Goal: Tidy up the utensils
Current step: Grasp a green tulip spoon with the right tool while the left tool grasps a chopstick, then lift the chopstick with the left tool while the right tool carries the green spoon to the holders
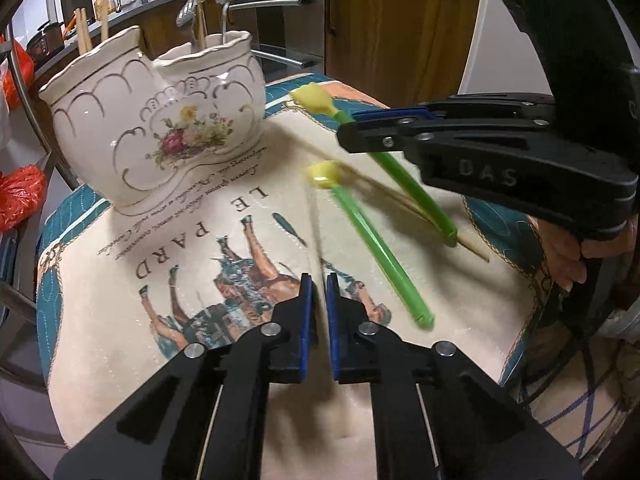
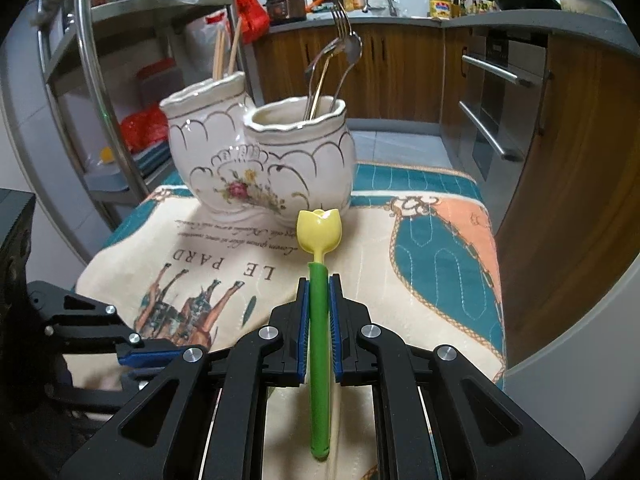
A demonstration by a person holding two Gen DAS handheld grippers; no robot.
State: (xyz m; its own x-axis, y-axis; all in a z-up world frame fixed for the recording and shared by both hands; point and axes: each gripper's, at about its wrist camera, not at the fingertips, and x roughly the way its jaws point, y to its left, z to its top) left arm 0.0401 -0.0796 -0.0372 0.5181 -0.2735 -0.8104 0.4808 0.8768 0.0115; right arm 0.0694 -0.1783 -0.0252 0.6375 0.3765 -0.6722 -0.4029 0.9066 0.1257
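A bench [image 2: 440, 216] covered by a cream and teal quilted cloth [image 1: 120, 320] printed with horses carried everything. Toward its far side stood a white ceramic two-pocket utensil holder [image 2: 256, 160] with gold scallops and a painted flower spray. In the right wrist view, its left pocket held wooden chopsticks [image 2: 224, 54] and its right pocket held metal forks and a spoon [image 2: 340, 46].

The right gripper [image 2: 319, 304] pinched a green-handled plastic spoon with a yellow tulip-shaped bowl [image 2: 319, 236]; its blue pads pressed the handle on both sides, the yellow bowl pointing ahead toward the holder and the rest of the handle running back between the jaws. A hand [image 1: 568, 256] gripped this tool from behind.

A second green-handled yellow tulip spoon [image 1: 372, 248] lay on the cloth, just right of the left gripper [image 1: 319, 284], beside a thin wooden stick [image 1: 400, 200].

The left gripper was pressed nearly together. A thin blurred streak, possibly a chopstick, rose from between its pads; whether it was gripped could not be told.
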